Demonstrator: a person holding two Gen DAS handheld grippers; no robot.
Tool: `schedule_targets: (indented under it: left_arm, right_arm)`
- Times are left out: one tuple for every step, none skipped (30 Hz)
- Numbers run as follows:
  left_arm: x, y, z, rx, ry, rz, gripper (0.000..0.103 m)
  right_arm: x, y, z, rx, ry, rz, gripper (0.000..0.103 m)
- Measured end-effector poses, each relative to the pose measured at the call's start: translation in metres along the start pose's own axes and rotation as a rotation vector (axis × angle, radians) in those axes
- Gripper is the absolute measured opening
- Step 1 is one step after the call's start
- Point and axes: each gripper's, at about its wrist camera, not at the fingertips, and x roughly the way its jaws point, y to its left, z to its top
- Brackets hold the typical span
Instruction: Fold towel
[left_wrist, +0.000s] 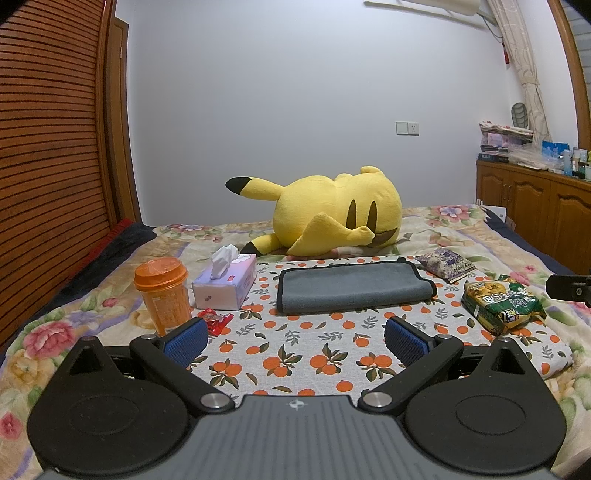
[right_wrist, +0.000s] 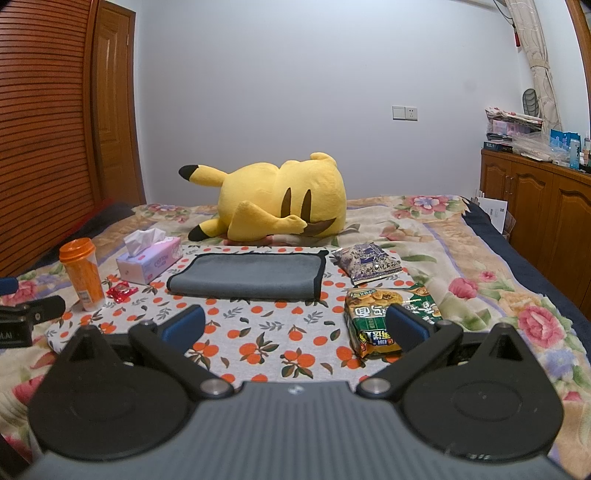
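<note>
A grey towel (left_wrist: 351, 286) with a dark trim lies folded into a flat rectangle on an orange-print cloth (left_wrist: 295, 354) spread on the bed. It also shows in the right wrist view (right_wrist: 245, 275). My left gripper (left_wrist: 295, 338) is open and empty, hovering over the cloth short of the towel's near edge. My right gripper (right_wrist: 295, 326) is open and empty, also short of the towel and a little to its right. The right gripper's tip shows at the right edge of the left wrist view (left_wrist: 570, 288). The left gripper shows at the left edge of the right wrist view (right_wrist: 26, 317).
An orange-lidded cup (left_wrist: 164, 295), a tissue box (left_wrist: 225, 282) and a red wrapper (left_wrist: 214, 319) sit left of the towel. A green snack bag (left_wrist: 500, 304) and a purple packet (left_wrist: 445, 264) lie to its right. A yellow plush toy (left_wrist: 332, 212) lies behind.
</note>
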Motion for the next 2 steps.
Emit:
schedule_targets:
  left_arm:
    - [0.0, 0.0, -0.0001, 0.001, 0.0, 0.001, 0.103]
    - [0.0, 0.0, -0.0002, 0.0, 0.0, 0.0, 0.103]
  right_arm:
    - [0.0, 0.0, 0.0, 0.0, 0.0, 0.0, 0.103]
    - [-0.0002, 0.0, 0.0, 0.001, 0.0, 0.0, 0.103]
